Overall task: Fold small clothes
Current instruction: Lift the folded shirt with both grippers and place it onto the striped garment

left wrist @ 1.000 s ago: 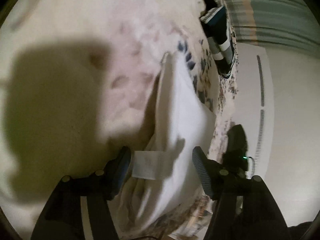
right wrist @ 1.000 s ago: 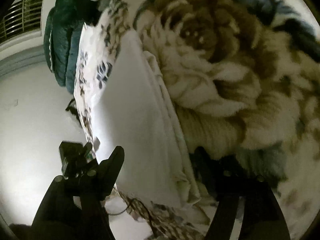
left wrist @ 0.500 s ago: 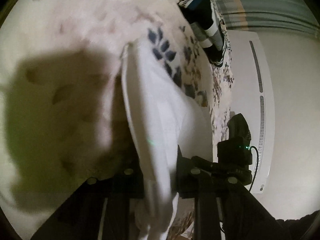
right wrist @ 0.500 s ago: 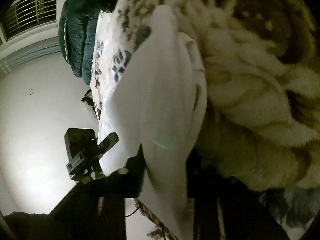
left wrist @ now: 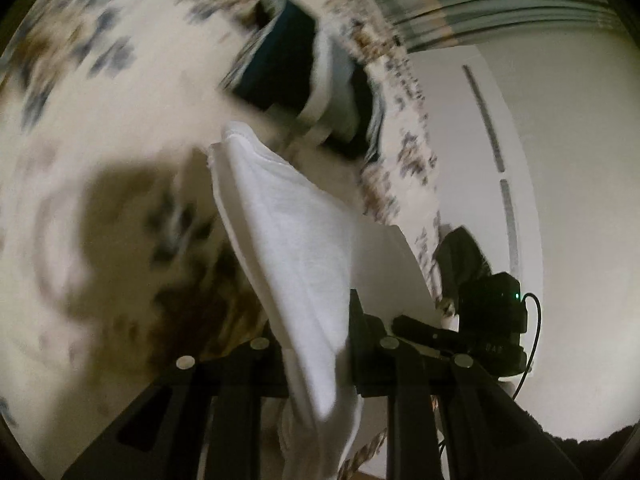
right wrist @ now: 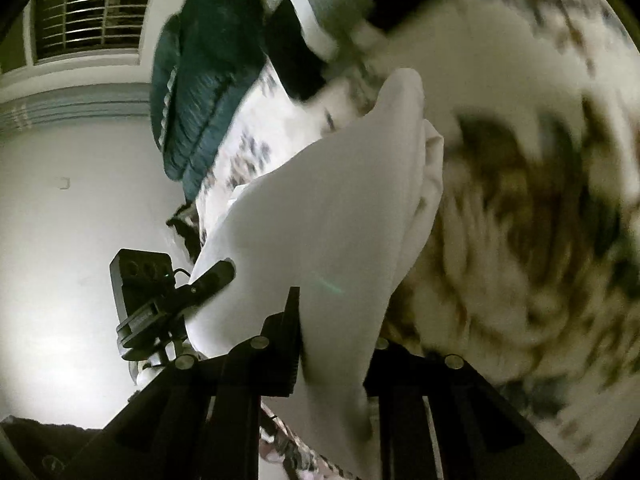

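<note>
Left wrist: both downward-tilted hand-held grippers (left wrist: 316, 344) (right wrist: 336, 344) pinch the white garment (left wrist: 288, 240).

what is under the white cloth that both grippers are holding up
Under the white cloth lies a flower-patterned blanket, blurred. The strip directly beneath its hanging folds is covered and cannot be seen.

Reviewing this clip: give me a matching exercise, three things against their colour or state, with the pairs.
Things:
1. white garment
2. padded jacket
3. left tongs

Colour or state:
A. dark teal, lying at the bed's edge
B. clamped on fabric
C. lifted off the floral blanket, held at two spots

Pairs: 1-C, 2-A, 3-B
</note>
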{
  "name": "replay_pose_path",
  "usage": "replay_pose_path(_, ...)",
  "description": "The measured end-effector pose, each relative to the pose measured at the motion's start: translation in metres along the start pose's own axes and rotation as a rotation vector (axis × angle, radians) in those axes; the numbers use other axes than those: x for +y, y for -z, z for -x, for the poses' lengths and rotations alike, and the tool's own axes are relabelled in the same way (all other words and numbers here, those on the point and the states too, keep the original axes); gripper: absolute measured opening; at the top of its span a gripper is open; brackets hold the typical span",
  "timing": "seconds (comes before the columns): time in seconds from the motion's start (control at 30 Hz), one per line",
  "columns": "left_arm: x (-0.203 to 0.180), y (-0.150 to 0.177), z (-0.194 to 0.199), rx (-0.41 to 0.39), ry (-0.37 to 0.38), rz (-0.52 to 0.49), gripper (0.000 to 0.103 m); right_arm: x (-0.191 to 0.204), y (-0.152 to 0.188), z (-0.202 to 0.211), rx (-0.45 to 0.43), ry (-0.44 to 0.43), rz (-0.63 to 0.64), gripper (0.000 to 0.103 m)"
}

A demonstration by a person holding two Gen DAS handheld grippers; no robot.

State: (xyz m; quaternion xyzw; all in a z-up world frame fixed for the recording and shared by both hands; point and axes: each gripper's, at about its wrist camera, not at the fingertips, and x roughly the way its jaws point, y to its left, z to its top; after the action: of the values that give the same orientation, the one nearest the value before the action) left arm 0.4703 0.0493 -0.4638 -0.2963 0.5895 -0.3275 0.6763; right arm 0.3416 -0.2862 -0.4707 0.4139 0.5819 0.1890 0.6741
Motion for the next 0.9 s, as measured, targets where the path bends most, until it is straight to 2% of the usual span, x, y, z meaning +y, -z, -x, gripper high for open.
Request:
replay_pose_path(0.13,-0.031,-0.065,-0.014,-0.059,0.011,-0.037,0.017,0.026,-0.070,0.025,-0.060,0.009,0.057,0.017)
replay_pose_path(0.27,-0.040,-0.139,-0.033,-0.120,0.021,-0.056,0.017,0.043,-0.159,0.036,-0.108,0.019,0.130,0.017)
replay_pose_path(0.4,-0.035,-0.208,-0.061,-0.163,0.012,-0.064,0.017,0.048,-0.242,0.026,-0.121,0.037,0.185,0.017)
replay_pose_path(0.5,-0.030,-0.243,-0.087,-0.177,-0.021,-0.077,0.017,0.041,-0.296,0.009,-0.118,0.056,0.198,0.017)
replay_pose_path(0.63,-0.009,-0.271,-0.121,-0.155,-0.077,-0.059,0.018,0.030,-0.353,-0.021,-0.082,0.117,0.204,0.017)
replay_pose_path(0.77,-0.001,-0.276,-0.140,-0.107,-0.150,-0.064,0.022,0.023,-0.376,-0.043,-0.034,0.172,0.221,0.017)
replay_pose_path(0.83,-0.004,-0.273,-0.137,-0.109,-0.175,-0.073,0.023,0.020,-0.378,-0.049,-0.013,0.197,0.232,0.022)
replay_pose_path(0.87,-0.008,-0.269,-0.134,-0.118,-0.204,-0.082,0.024,0.020,-0.377,-0.049,-0.007,0.221,0.241,0.028)
replay_pose_path(0.9,-0.012,-0.266,-0.131,-0.128,-0.249,-0.096,0.028,0.022,-0.376,-0.048,-0.007,0.264,0.256,0.044)
